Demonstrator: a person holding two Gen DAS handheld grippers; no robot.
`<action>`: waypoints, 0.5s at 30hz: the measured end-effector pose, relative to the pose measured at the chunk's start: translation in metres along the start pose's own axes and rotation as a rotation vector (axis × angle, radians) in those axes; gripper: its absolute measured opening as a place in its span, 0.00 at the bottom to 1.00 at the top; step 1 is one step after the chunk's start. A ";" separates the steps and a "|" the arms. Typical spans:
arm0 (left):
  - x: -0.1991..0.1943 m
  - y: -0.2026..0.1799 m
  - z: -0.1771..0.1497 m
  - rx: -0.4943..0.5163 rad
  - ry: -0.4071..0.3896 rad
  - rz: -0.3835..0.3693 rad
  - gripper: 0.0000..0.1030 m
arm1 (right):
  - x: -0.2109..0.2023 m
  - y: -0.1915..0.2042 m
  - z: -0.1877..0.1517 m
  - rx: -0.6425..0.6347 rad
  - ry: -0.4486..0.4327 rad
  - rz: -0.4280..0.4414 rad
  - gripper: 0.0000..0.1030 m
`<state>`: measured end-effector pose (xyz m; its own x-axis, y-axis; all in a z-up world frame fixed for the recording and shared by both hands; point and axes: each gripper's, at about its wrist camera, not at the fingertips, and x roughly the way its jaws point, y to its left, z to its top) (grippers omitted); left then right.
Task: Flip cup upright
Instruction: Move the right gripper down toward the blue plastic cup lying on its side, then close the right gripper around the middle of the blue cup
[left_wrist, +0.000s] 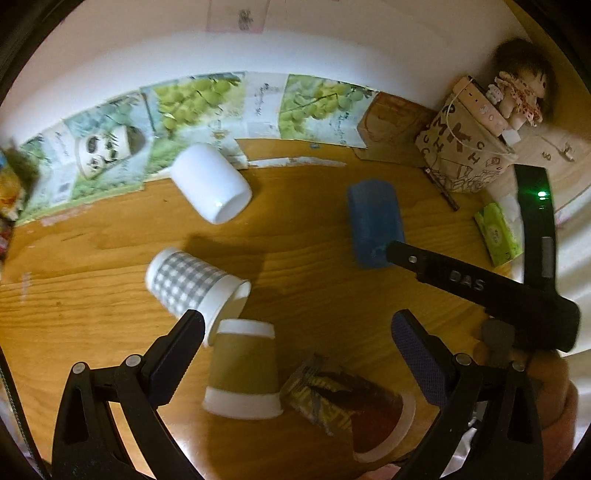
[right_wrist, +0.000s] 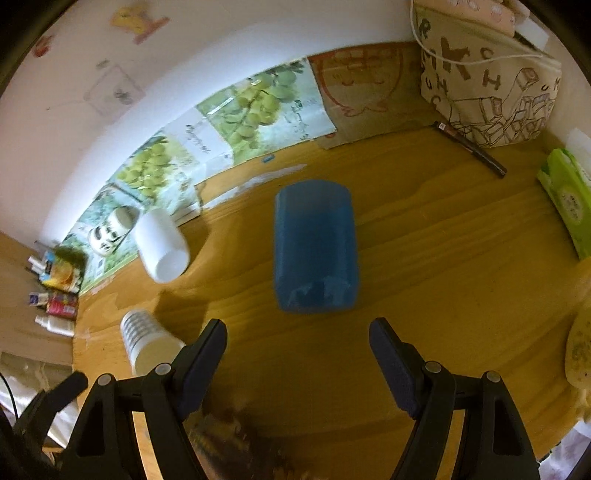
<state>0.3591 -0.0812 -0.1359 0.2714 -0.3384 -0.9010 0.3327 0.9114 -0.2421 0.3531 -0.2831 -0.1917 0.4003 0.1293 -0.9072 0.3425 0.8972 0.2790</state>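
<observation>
on table (right_wrist: 424, 258), blue cup (right_wrist: 314, 247) sideways

Six cups show on the tabletop (left_wrist: 332, 295): one plain white cup (left_wrist: 210, 182), one grey checked cup (left_wrist: 192, 284), one olive paper cup (left_wrist: 242, 367), one dark red patterned cup (left_wrist: 354, 410), one blue cup (left_wrist: 375, 223) and one panda-faced cup (left_wrist: 105, 149). Five of them lie on their sides and one, the olive one, stands mouth down. There are also one lettered cloth bag (left_wrist: 465, 151), one doll (left_wrist: 521, 92), one green tissue pack (left_wrist: 498, 234) and one dark pen (left_wrist: 443, 190). Two claws appear, one left (left_wrist: 295, 332) and one right (right_wrist: 297, 341).
</observation>
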 end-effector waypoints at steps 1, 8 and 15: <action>0.004 0.002 0.003 -0.002 0.002 -0.017 0.98 | 0.006 -0.001 0.004 0.005 0.005 -0.004 0.78; 0.029 0.009 0.019 -0.011 0.035 -0.133 0.98 | 0.037 -0.010 0.022 0.048 0.023 0.015 0.78; 0.041 0.009 0.025 -0.012 0.058 -0.199 0.98 | 0.057 -0.016 0.032 0.089 0.046 0.030 0.78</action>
<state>0.3956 -0.0926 -0.1666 0.1490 -0.4981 -0.8542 0.3633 0.8310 -0.4213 0.3971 -0.3039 -0.2380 0.3730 0.1763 -0.9109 0.4059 0.8519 0.3311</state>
